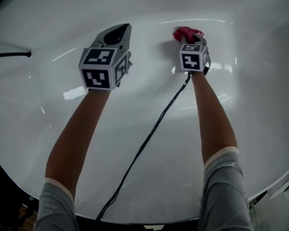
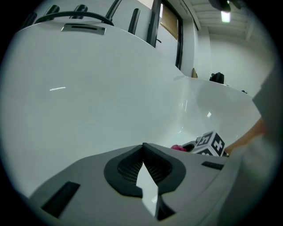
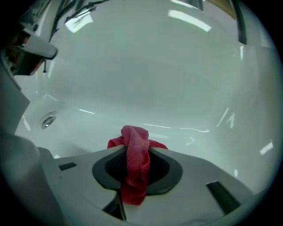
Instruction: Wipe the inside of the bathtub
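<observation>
Only right gripper view: drain (image 3: pixel 47 120); right tool (image 3: pixel 137 149) tight on cloth (image 3: pixel 135 170) (left tool (image 2: pixel 143 149) closed).

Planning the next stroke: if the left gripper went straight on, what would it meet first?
The left gripper would probably meet the bathtub's white inner wall first; nothing else shows ahead.

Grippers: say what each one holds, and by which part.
The right gripper pinches the red cloth around its bunched middle, one end poking out ahead of the jaws. The left gripper holds nothing; its jaw tips meet.
</observation>
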Available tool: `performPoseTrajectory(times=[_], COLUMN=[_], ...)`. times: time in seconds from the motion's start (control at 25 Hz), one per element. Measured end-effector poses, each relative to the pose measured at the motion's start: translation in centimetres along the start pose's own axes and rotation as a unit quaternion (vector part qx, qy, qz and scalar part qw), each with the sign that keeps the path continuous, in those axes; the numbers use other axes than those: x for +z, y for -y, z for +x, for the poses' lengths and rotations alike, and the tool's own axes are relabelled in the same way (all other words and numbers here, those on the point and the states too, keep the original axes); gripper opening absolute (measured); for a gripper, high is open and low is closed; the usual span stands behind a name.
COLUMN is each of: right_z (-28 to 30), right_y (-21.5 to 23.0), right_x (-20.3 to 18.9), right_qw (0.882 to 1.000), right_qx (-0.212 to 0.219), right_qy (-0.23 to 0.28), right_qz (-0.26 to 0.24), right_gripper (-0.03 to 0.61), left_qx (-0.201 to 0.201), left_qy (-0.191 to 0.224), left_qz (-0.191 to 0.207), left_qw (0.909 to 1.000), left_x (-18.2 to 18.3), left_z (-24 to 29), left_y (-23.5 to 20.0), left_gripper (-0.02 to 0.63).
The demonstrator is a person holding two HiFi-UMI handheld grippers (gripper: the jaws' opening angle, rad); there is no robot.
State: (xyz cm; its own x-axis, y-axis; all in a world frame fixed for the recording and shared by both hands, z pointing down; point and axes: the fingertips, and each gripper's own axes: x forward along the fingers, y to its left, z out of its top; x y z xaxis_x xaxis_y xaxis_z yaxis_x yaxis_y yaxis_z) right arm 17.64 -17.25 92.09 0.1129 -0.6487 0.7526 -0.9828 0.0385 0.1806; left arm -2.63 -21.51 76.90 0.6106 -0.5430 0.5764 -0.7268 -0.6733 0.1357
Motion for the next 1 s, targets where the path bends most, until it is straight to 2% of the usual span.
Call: performPoseTrajectory(times=[0.12, 0.24, 0.32, 0.48, 0.6, 0.72, 0.8, 0.92, 1.0], right_z=[0.1, -0.1, -0.7, -2.6, -3.4, -2.9, -2.0, -0.1, 0.8], right_y=[3.9, 2.2, -1.2, -10.0, -12.9, -12.0, -10.4, -6.9, -3.6], right_x=[-0.8, -1.2, -0.7, -0.3, -0.5, -0.1, 0.2, 0.9, 1.7], right_qw=[0.998, 0.996, 0.999, 0.997, 0.994, 0.993, 0.994, 0.998, 0.999], right_qx=[-0.042, -0.052, -0.025, 0.065, 0.095, 0.109, 0.098, 0.061, 0.018], right_qy=[-0.020, -0.023, -0.008, 0.019, 0.027, 0.026, 0.025, 0.013, 0.008], right_qz=[0.038, 0.062, 0.045, -0.022, -0.044, -0.044, -0.034, 0.000, 0.025], right_gripper=[0.086, 0.086, 0.086, 0.086, 0.086, 0.086, 0.086, 0.086, 0.086], left_qx=[-0.002, 0.000, 0.000, -0.002, -0.001, -0.003, -0.003, -0.002, -0.001], left_qy=[0.000, -0.001, -0.001, 0.002, 0.003, 0.003, 0.000, -0.003, -0.004], left_qz=[-0.002, -0.008, -0.009, -0.002, -0.001, 0.003, 0.003, 0.003, 0.004], left_qw=[1.0000, 1.0000, 1.0000, 1.0000, 1.0000, 1.0000, 1.0000, 1.0000, 1.0000], left_x=[-0.3, -0.6, -0.6, 0.0, 0.2, 0.2, -0.1, -0.5, -0.6], left_z=[0.0, 0.1, 0.2, 0.4, 0.3, 0.2, 0.1, -0.1, -0.1], left_y=[0.2, 0.1, 0.3, 0.6, 0.5, 0.6, 0.6, 0.3, 0.0], left_gripper=[-0.002, -0.002, -0.002, -0.002, -0.002, -0.002, -0.002, -0.002, -0.002])
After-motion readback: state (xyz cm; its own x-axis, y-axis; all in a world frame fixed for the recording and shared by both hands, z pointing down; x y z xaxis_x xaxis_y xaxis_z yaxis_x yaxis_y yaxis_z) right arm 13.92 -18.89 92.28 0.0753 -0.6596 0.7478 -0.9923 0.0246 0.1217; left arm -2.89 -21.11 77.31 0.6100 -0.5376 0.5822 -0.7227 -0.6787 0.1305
